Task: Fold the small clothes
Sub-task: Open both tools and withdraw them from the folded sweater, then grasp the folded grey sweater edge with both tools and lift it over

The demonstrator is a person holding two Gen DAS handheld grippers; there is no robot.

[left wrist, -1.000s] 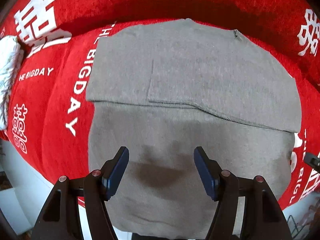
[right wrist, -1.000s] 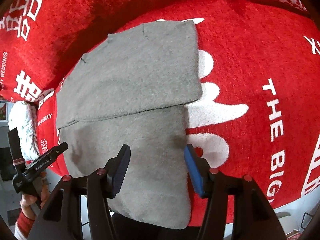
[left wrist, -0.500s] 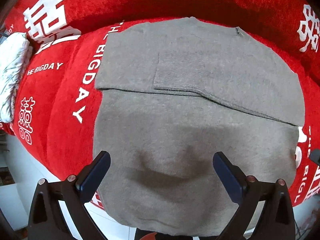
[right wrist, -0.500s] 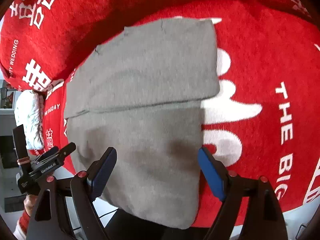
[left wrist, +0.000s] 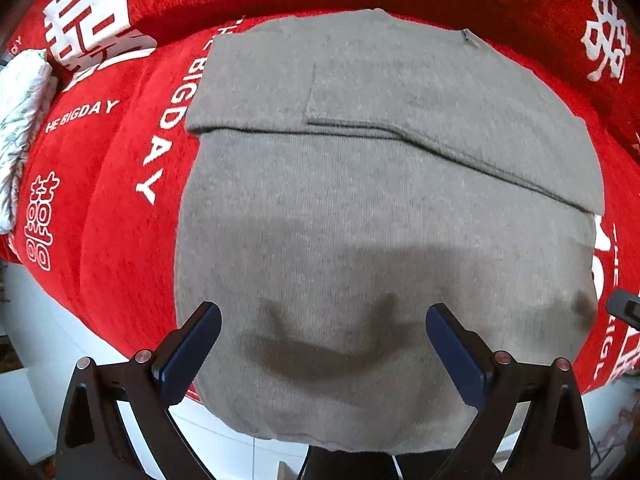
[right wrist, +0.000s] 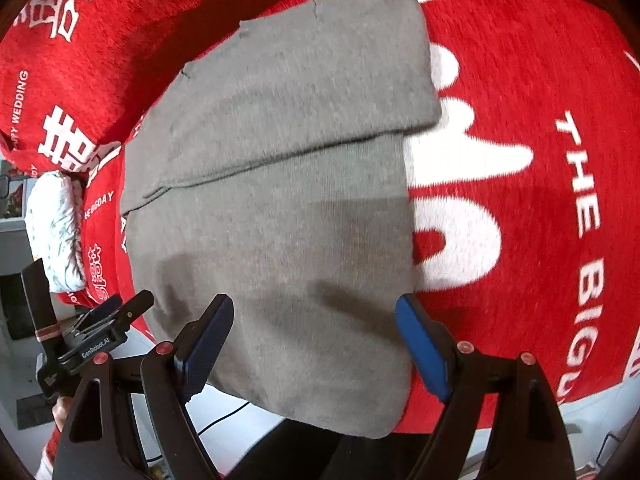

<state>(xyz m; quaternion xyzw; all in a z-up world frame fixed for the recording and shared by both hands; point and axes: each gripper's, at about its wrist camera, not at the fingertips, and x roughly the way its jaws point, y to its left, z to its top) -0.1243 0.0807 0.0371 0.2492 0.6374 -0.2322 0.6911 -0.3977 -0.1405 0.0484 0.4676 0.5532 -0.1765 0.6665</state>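
Observation:
A grey knit garment (left wrist: pixel 360 200) lies flat on the red blanket (left wrist: pixel 120 200), its far part folded over toward me in a wide flap. Its near hem hangs over the front edge. My left gripper (left wrist: pixel 323 312) hovers open, pointing down over the near half, with bare cloth between the fingers and nothing pinched. In the right wrist view the garment (right wrist: pixel 280 220) fills the middle. My right gripper (right wrist: pixel 315 302) stands open over its near right part, the right finger close to the side edge. The left gripper (right wrist: pixel 108 316) shows at the garment's left side.
The red blanket (right wrist: pixel 520 80) carries white lettering and covers the whole surface. A white patterned cloth (left wrist: pixel 20 112) (right wrist: pixel 56 224) lies bunched at the far left edge. White floor (left wrist: pixel 48 340) shows below the front edge. The right gripper's tip (left wrist: pixel 624 312) pokes in at the right border.
Both grippers' jaws have spread much wider. Both hands have drawn back toward the garment's near hem, which now shows more fully. The garment lies as before.

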